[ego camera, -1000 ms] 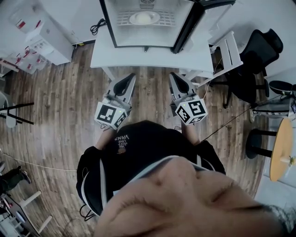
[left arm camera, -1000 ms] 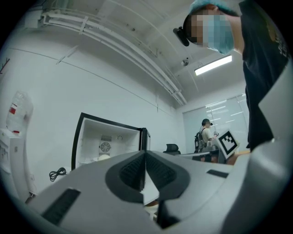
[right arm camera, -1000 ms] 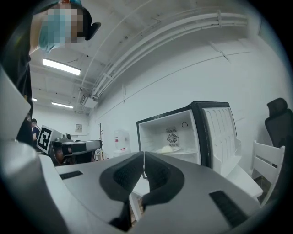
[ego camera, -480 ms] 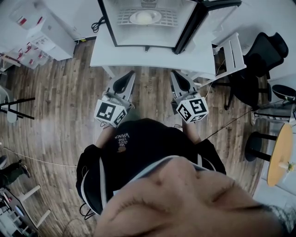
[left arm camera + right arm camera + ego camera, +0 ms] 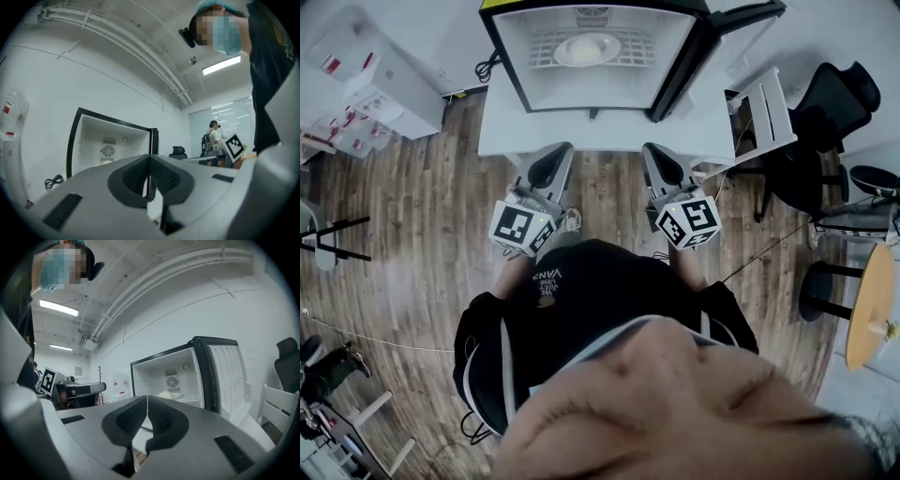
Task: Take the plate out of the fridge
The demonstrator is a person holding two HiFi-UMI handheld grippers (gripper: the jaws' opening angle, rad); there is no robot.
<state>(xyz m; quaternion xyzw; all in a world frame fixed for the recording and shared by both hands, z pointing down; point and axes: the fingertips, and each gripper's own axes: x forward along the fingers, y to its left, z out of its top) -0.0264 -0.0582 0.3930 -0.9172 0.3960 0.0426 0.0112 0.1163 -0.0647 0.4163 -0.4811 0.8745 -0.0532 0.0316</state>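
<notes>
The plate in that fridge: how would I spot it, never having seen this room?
Find the small black-framed fridge standing open on the white table. Inside, a wire shelf spans its white interior. The plate lies on that shelf: a pale oval, the only item there.

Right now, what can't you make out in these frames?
- Plate: head view, small and washed out inside the fridge; whether anything lies on it is unclear.
- Fridge below the shelf: both gripper views, hidden behind the shut left gripper and shut right gripper.
- The person's hands: head view, covered by the marker cubes.
</notes>
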